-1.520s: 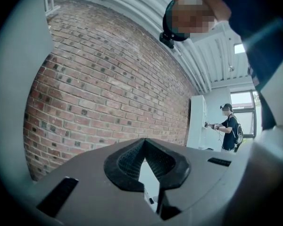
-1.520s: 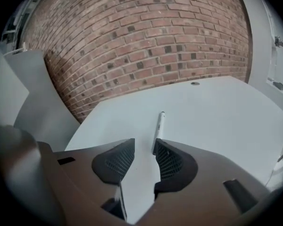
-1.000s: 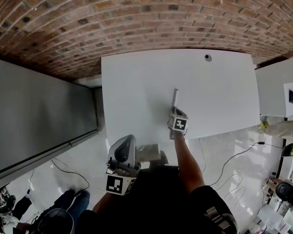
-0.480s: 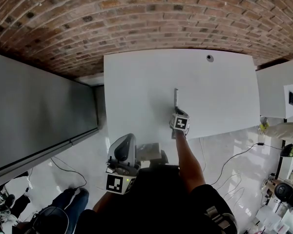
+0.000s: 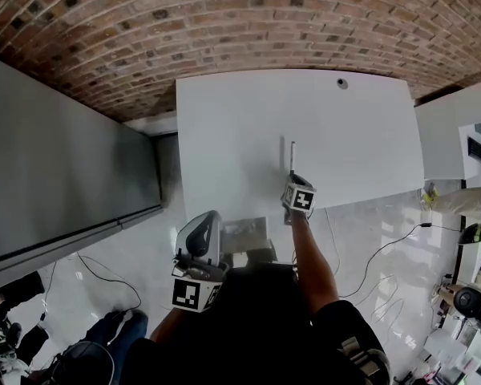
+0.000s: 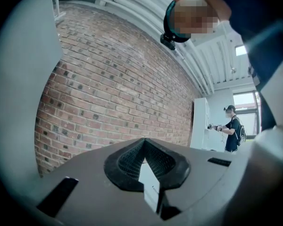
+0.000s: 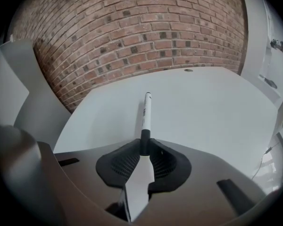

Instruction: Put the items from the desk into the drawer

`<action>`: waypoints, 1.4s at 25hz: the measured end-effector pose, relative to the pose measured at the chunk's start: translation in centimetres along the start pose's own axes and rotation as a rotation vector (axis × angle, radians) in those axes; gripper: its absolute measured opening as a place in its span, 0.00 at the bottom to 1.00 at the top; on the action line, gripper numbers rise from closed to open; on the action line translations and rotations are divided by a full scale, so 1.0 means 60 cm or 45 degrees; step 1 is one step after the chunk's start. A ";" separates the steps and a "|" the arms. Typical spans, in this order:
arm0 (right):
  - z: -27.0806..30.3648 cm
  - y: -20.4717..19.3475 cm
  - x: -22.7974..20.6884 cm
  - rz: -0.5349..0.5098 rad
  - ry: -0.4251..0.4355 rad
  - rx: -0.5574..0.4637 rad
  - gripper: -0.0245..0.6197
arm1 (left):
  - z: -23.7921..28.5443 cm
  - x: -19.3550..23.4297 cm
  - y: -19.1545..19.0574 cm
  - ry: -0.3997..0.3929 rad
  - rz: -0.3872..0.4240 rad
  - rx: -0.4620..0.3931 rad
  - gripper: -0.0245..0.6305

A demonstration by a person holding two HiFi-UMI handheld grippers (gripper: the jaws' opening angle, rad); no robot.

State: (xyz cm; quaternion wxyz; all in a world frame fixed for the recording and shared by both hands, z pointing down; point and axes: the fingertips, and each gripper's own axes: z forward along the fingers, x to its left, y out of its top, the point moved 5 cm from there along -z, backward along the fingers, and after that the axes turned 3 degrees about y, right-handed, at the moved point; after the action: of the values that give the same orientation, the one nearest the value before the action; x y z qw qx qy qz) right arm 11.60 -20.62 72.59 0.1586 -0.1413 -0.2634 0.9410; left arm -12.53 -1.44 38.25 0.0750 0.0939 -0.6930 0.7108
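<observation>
right gripper view: right gripper [image 7: 142, 149] jaws, just closing, tight on dark end of marker [image 7: 145, 114] (left gripper [image 6: 144, 149] pinched together, empty)

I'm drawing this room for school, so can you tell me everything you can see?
red-brown brick wall: one, red-brown, far side
white rectangular desk: one, white, by that wall
white marker pen with a black end: one, white and black, held over the desk
large grey panel: one, grey, left of the desk
thin floor cables: several, dark, right of the person
left gripper: one, grey, shut, empty
right gripper: one, grey, jaws have just been closing, now gripping the pen
</observation>
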 end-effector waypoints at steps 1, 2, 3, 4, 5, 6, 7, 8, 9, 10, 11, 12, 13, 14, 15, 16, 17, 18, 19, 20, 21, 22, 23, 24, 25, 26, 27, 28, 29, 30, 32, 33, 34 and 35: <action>-0.010 -0.006 0.006 0.006 -0.003 -0.014 0.12 | -0.012 0.004 0.000 -0.006 -0.002 0.005 0.04; -0.020 -0.011 0.012 0.010 -0.004 -0.030 0.12 | -0.023 0.008 0.001 -0.014 -0.002 0.004 0.04; -0.032 -0.015 0.019 0.011 -0.004 -0.050 0.12 | -0.034 0.012 0.003 -0.026 0.000 -0.004 0.04; -0.046 -0.018 0.026 0.011 -0.005 -0.071 0.12 | -0.044 0.015 0.005 -0.041 0.001 -0.013 0.04; -0.062 -0.022 0.034 0.008 -0.008 -0.093 0.12 | -0.055 0.019 0.005 -0.058 0.001 -0.015 0.04; -0.082 -0.027 0.043 0.003 -0.012 -0.114 0.12 | -0.067 0.023 0.004 -0.075 -0.002 -0.013 0.04; -0.101 -0.033 0.054 -0.003 -0.014 -0.133 0.12 | -0.080 0.029 0.002 -0.089 -0.007 -0.009 0.04; -0.118 -0.040 0.066 -0.007 -0.008 -0.151 0.12 | -0.094 0.034 0.000 -0.099 -0.010 -0.004 0.04; -0.135 -0.049 0.079 -0.007 0.004 -0.169 0.12 | -0.107 0.039 -0.001 -0.107 -0.010 0.001 0.04; -0.152 -0.059 0.092 -0.005 0.018 -0.187 0.12 | -0.119 0.042 -0.002 -0.118 -0.010 0.005 0.04; -0.171 -0.071 0.104 0.001 0.028 -0.204 0.12 | -0.130 0.044 -0.003 -0.132 -0.011 0.011 0.04; -0.191 -0.084 0.113 0.003 0.034 -0.220 0.12 | -0.140 0.045 -0.005 -0.149 -0.012 0.017 0.04; -0.210 -0.097 0.119 -0.002 0.037 -0.236 0.12 | -0.148 0.046 -0.006 -0.168 -0.014 0.021 0.04; -0.228 -0.109 0.126 -0.016 0.041 -0.252 0.12 | -0.155 0.045 -0.007 -0.185 -0.016 0.021 0.04; -0.246 -0.119 0.133 -0.038 0.049 -0.266 0.12 | -0.162 0.045 -0.007 -0.199 -0.015 0.017 0.04; -0.263 -0.128 0.142 -0.062 0.059 -0.273 0.12 | -0.168 0.045 -0.008 -0.211 -0.014 0.012 0.04; -0.280 -0.137 0.150 -0.086 0.070 -0.271 0.12 | -0.175 0.044 -0.008 -0.221 -0.013 0.007 0.04; -0.295 -0.148 0.157 -0.111 0.082 -0.264 0.12 | -0.181 0.043 -0.009 -0.227 -0.012 0.003 0.04; -0.307 -0.158 0.162 -0.138 0.097 -0.259 0.12 | -0.186 0.042 -0.010 -0.230 -0.012 0.001 0.04; -0.318 -0.167 0.168 -0.168 0.117 -0.254 0.12 | -0.190 0.041 -0.011 -0.231 -0.012 0.000 0.04; -0.329 -0.175 0.175 -0.198 0.141 -0.249 0.13 | -0.194 0.039 -0.012 -0.229 -0.013 0.000 0.04; -0.338 -0.183 0.180 -0.226 0.163 -0.244 0.12 | -0.198 0.037 -0.013 -0.226 -0.015 0.002 0.04; -0.344 -0.190 0.184 -0.250 0.181 -0.240 0.12 | -0.200 0.035 -0.015 -0.223 -0.018 0.005 0.04; -0.349 -0.200 0.187 -0.270 0.195 -0.232 0.12 | -0.203 0.033 -0.019 -0.221 -0.023 0.010 0.04; -0.351 -0.211 0.189 -0.287 0.207 -0.223 0.12 | -0.206 0.030 -0.023 -0.217 -0.027 0.016 0.04; -0.353 -0.221 0.193 -0.299 0.216 -0.217 0.12 | -0.210 0.028 -0.026 -0.212 -0.029 0.023 0.04; -0.356 -0.230 0.197 -0.306 0.225 -0.213 0.12 | -0.214 0.025 -0.030 -0.207 -0.028 0.028 0.04; -0.358 -0.240 0.201 -0.310 0.235 -0.208 0.12 | -0.218 0.021 -0.032 -0.202 -0.026 0.033 0.04; -0.358 -0.251 0.206 -0.313 0.248 -0.200 0.12 | -0.223 0.016 -0.033 -0.198 -0.023 0.037 0.04; -0.356 -0.265 0.209 -0.316 0.261 -0.189 0.12 | -0.227 0.011 -0.034 -0.197 -0.021 0.041 0.04; -0.348 -0.300 0.214 -0.330 0.290 -0.154 0.12 | -0.234 -0.002 -0.039 -0.198 -0.019 0.053 0.04; -0.341 -0.318 0.215 -0.344 0.299 -0.130 0.12 | -0.237 -0.008 -0.044 -0.199 -0.016 0.061 0.04; -0.335 -0.336 0.215 -0.360 0.306 -0.105 0.12 | -0.240 -0.014 -0.049 -0.198 -0.012 0.069 0.04; -0.329 -0.355 0.215 -0.374 0.314 -0.078 0.12 | -0.245 -0.020 -0.055 -0.197 -0.008 0.077 0.04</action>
State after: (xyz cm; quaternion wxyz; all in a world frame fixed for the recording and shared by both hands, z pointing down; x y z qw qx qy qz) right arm 11.51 10.36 65.54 0.3210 -0.2202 -0.2882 0.8749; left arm -11.05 13.35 40.83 0.0205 0.1528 -0.6746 0.7219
